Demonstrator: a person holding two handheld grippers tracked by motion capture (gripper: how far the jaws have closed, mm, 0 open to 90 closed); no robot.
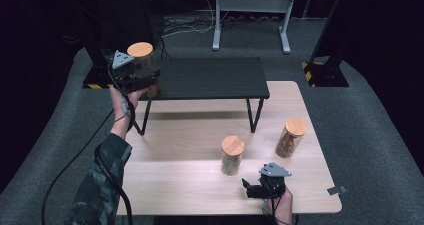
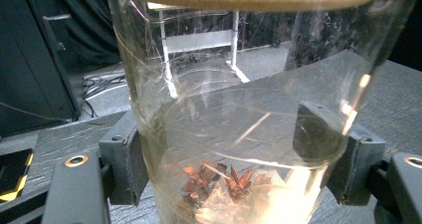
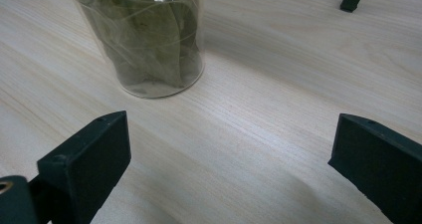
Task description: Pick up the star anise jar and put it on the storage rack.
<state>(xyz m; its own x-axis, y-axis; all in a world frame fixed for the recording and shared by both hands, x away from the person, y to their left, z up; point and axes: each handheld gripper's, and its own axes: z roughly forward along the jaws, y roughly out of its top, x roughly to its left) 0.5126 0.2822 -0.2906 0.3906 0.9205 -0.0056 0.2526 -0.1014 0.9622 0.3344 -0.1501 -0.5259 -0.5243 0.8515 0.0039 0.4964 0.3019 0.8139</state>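
Note:
A glass jar with a wooden lid is at the left end of the black shelf. My left gripper is shut on it. In the left gripper view both pads press the jar's walls, and reddish-brown star-shaped bits lie at its bottom. Whether the jar rests on the shelf I cannot tell. My right gripper stands open near the table's front edge. Its jaws are wide apart with nothing between them. A jar of green leaves stands just beyond it.
A third lidded jar with brownish contents stands on the light wooden table at the right. The shelf's black legs stand on the table. A grey metal stand is on the floor behind.

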